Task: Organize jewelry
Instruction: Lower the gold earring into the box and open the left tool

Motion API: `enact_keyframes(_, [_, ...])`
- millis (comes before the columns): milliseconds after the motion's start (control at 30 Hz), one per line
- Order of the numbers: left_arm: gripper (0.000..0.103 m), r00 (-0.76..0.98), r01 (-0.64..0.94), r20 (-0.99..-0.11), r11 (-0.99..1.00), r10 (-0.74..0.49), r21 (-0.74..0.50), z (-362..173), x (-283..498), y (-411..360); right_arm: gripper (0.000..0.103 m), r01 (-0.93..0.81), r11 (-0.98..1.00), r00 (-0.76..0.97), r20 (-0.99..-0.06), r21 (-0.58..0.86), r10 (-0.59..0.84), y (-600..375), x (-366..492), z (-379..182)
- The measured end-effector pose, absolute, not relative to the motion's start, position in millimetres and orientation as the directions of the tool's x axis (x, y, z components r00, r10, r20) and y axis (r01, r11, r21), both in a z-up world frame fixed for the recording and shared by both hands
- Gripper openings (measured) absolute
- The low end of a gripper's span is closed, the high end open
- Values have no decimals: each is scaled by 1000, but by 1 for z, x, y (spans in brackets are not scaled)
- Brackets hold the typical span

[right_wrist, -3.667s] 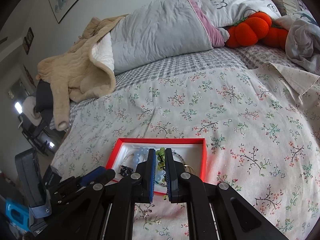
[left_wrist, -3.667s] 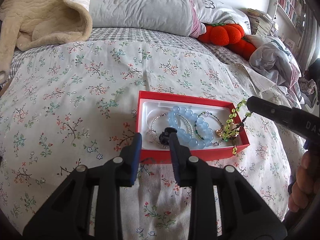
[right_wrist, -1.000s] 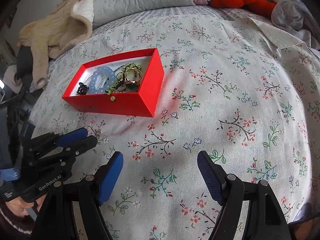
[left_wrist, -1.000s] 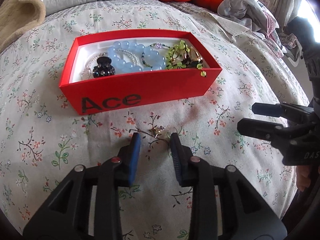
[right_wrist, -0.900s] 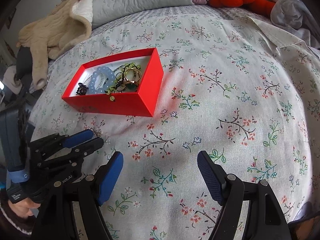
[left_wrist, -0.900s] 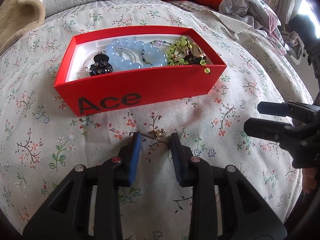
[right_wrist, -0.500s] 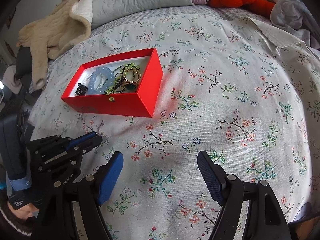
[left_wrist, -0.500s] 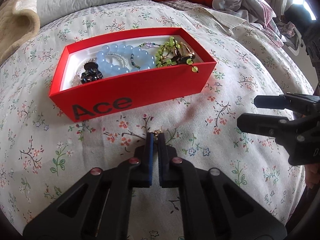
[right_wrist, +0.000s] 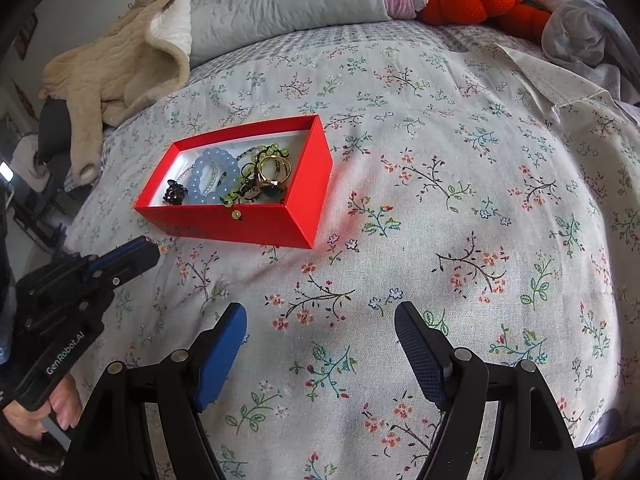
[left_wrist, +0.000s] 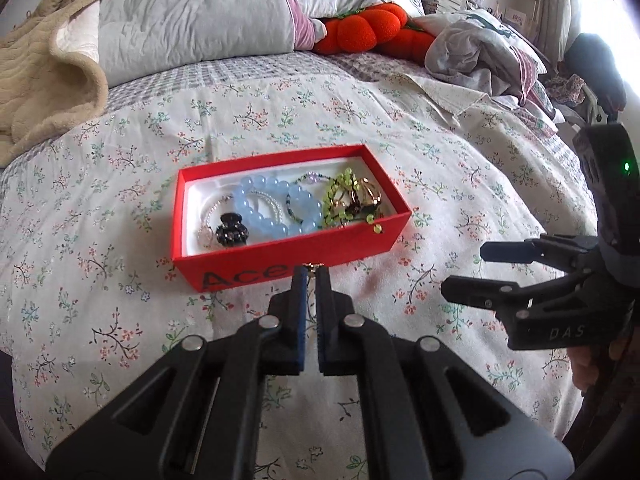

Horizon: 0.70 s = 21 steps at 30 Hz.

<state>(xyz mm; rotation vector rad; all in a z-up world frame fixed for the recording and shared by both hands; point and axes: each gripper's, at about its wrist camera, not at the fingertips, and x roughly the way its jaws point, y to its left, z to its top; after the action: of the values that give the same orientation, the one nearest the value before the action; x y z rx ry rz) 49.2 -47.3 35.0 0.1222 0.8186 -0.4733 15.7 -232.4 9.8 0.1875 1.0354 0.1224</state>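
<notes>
Small gold trinket (left_wrist: 313,266) newly pinched in closed left tool (left_wrist: 311,276), lifted off floral bedspread (left_wrist: 120,184), bound for red cardboard box (left_wrist: 280,248); right tool (right_wrist: 320,332) wide open, empty

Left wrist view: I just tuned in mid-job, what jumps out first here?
The bright red cardboard box in the middle of the floral bedspread, filled with a pale blue bead bracelet, a green bead strand and gold rings. In front of it, the left claw is shut on a tiny gold trinket. The right claw hangs open over bare bedspread.
</notes>
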Motion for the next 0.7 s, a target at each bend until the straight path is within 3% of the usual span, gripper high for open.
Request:
enact_keyframes(400, [6,639,373,-702,925,-314,-74,28,87,-48,78,-10,975,497,-845,223,198,-232,16,8])
enact_keyframes(467, [16,635,352,-715,934,-292,-69,26,89,-46,78,-12,975,501,-842,224,199,-233,16,9])
enact_keyframes(600, [50,648,342,-716,939,-259,-31,31,77,-45,78,-31,977,506,-840,210,197,-232,14,14])
enact_keyframes(700, [61,647,323,-730,946,-218,4,33,66,-41,78,-41,978,510,-837,206,198,-231,9,17])
